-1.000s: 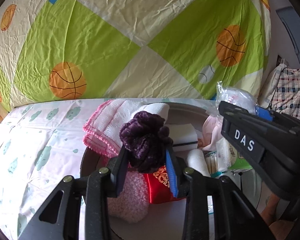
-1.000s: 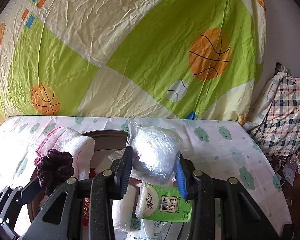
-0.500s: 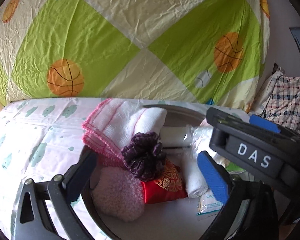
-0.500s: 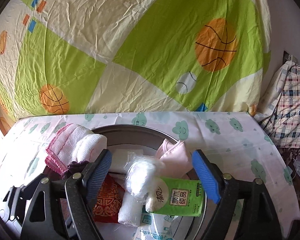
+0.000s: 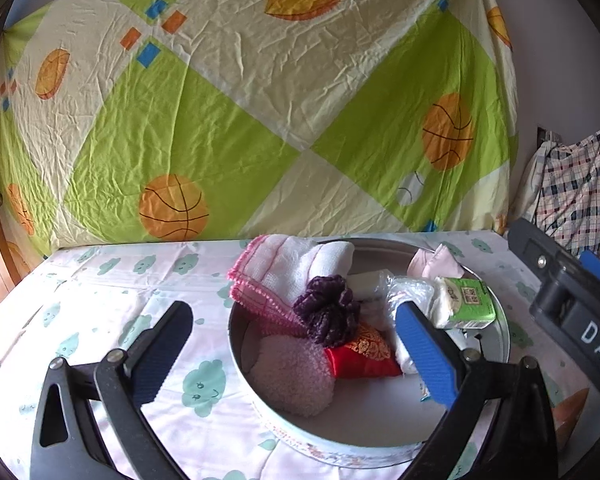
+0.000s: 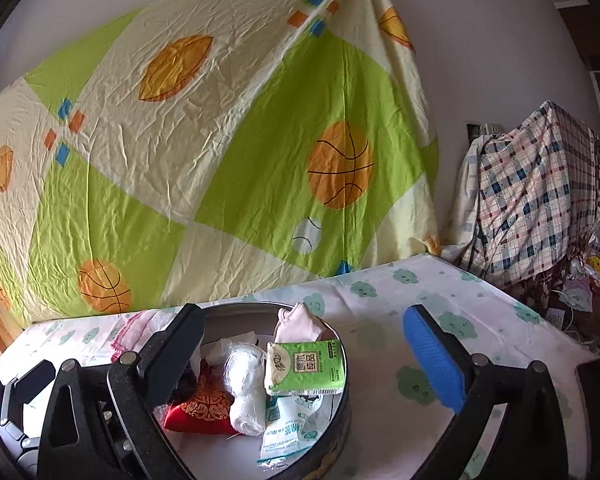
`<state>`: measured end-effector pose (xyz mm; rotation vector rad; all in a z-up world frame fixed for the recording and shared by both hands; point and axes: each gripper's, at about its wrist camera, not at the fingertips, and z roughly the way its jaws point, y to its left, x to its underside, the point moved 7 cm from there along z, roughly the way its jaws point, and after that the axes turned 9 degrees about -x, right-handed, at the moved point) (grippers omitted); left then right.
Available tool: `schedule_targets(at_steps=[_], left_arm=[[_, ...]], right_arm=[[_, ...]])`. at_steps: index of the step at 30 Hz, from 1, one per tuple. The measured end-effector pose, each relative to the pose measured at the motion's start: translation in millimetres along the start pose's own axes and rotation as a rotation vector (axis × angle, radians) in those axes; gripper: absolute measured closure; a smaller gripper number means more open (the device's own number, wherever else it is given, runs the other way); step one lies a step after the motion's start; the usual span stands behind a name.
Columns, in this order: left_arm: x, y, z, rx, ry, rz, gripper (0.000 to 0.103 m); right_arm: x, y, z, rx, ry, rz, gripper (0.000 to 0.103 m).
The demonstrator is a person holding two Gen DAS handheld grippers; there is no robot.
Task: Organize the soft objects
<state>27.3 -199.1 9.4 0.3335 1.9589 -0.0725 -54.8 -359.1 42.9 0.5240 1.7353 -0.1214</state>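
The soft things are all sitting gathered inside a round tin (image 5: 496, 354) that is resting on the counter (image 5: 112, 276), which is wearing a cloud-printed cloth, and a sheet printed with basketballs (image 5: 260, 92) is hanging behind as a backdrop. The piling looks deliberate: a pink-edged folded towel (image 5: 276, 270) is leaning over the tin's far-left rim, a purple knitted scrunchie (image 5: 327, 312) is perching on top of the heap where it was let go, and under it a fluffy pink pad (image 5: 296, 376) and a red embroidered pouch (image 5: 360, 356) are lying on the tin floor. On the other side a plastic-wrapped white bundle (image 6: 244, 364) is lying against a white cloth roll (image 6: 248, 412), with a green tissue pack (image 6: 308, 368) propped just beside them and a pale pink folded piece (image 6: 300, 322) standing against the far wall; printed sachets (image 6: 288, 424) are lying flat beneath. Everything seems to be packed close so that the tin is serving as the one collecting place. The left claw (image 5: 296, 350) is standing spread as wide as it goes, its pads on either side of the tin's near-left rim, touching nothing and holding nothing. The right claw (image 6: 312, 354) has just been opening, and it too is released: its jaws are gaping wide, nothing is between the pads, and the wrapped bundle is lying free in the tin. The round of dropping looks finished, with both claws free for whatever is next.
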Motion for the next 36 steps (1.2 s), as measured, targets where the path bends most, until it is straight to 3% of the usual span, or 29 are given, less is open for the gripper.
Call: schedule_targets(at_steps=[12, 20, 26, 36], left_arm=[[22.5, 23.5, -17.4, -0.067, -0.081, 0.019, 0.000], [26.2, 27.5, -27.4, -0.129, -0.163, 0.043, 0.000], [30.7, 25.0, -24.7, -0.072, -0.121, 0.016, 0.000], [34.3, 24.9, -21.4, -0.054, -0.092, 0.007, 0.000]], right_arm=[[37.0, 19.3, -42.9, 0.057, -0.141, -0.054, 0.001], [39.5, 19.3, -48.7, 0.063, -0.151, -0.049, 0.001], [39.9, 20.0, -51.3, 0.061, -0.156, -0.050, 0.001], [41.4, 24.7, -50.8, 0.058, -0.150, -0.066, 0.001]])
